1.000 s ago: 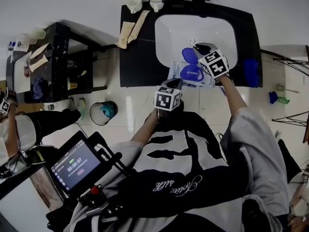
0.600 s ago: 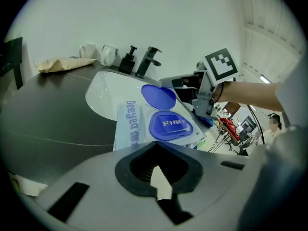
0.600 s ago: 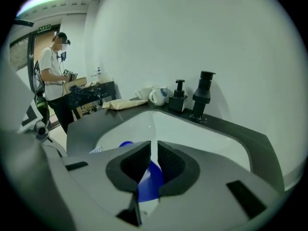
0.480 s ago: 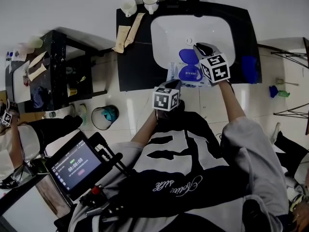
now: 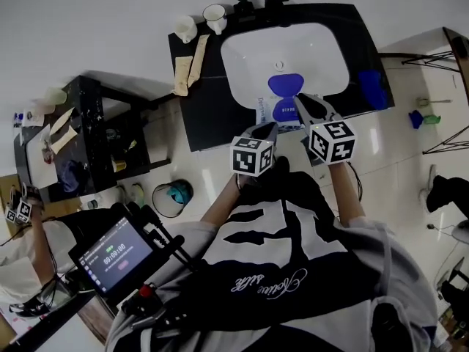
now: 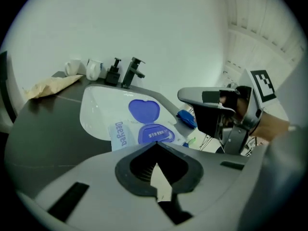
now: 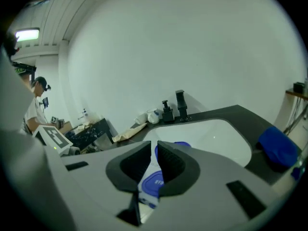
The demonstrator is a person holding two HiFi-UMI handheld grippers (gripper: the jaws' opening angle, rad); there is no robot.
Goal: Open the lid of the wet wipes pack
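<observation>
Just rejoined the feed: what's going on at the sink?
A person holds the left gripper and right gripper by the sink. The wipes pack lies on its front edge with the blue lid flipped up. Neither gripper holds anything: the left is shut, the right's jaws stand slightly apart.

The person wears a black top (image 5: 282, 270) with bold white patches and white script lettering, plus loose grey sleeves (image 5: 388, 259). The grey left gripper (image 5: 269, 126) and right gripper (image 5: 300, 99) each carry a black-and-white marker cube (image 5: 253, 155).
</observation>
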